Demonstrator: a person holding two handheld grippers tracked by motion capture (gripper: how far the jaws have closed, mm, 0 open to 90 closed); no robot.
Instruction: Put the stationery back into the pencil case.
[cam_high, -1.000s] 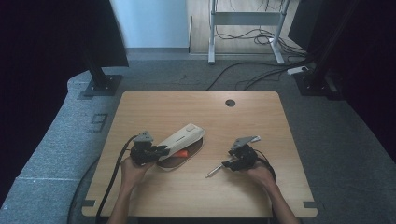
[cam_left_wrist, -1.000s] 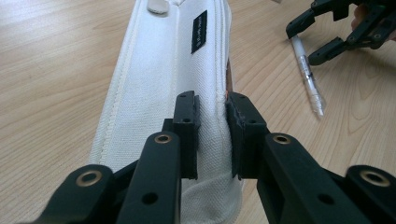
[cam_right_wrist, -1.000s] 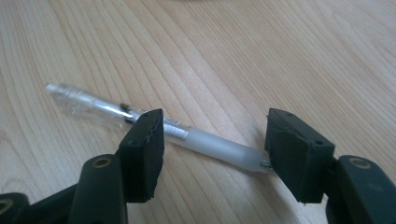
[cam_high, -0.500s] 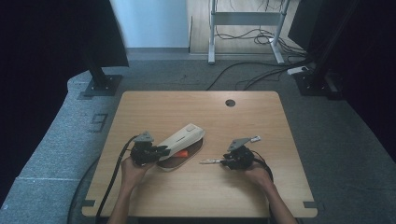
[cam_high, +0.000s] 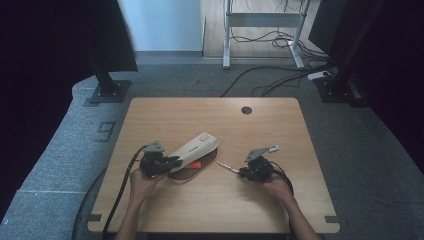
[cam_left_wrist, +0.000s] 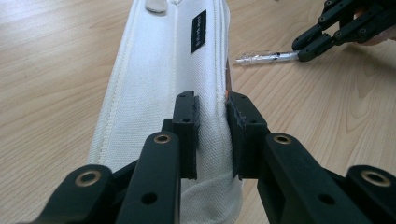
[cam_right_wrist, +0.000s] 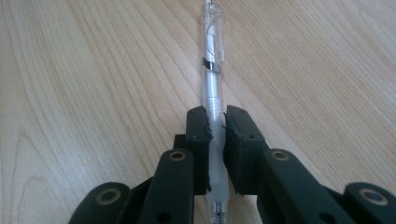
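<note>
— What have you got in your left gripper (cam_left_wrist: 212, 135)?

— The white fabric pencil case (cam_left_wrist: 163, 88). My jaws are pinched on a fold of cloth along its near edge, close together with the weave bunched between the pads. The case lies on the wooden table (cam_high: 210, 205) and stretches away from me, with a small black label (cam_left_wrist: 198, 37) on its upper face. From the high view, the case (cam_high: 194, 148) lies slantwise, its far end pointing up and to the right, and its flap is lifted over a dark opening where something orange (cam_high: 194, 164) shows.

— And the right gripper (cam_right_wrist: 215, 140)?

— It has just been closing, and now the pads press on a clear plastic pen (cam_right_wrist: 212, 70). I grip it at the frosted part of the barrel; the rest, with its metal clip band, runs straight on past my fingertips, low over the wood. I cannot tell whether the far end touches the table.

— Where is the pen relative to the case?

— Just to the right of it. In the high view my right gripper (cam_high: 245, 172) holds the pen (cam_high: 226, 167) so that its free end points towards the case's open mouth, near it but apart. My left gripper (cam_high: 170, 162) is at the case's lower-left end.

— Are both hands on the table?

— They are low over it, near the front edge, one on each side of the case.
</note>
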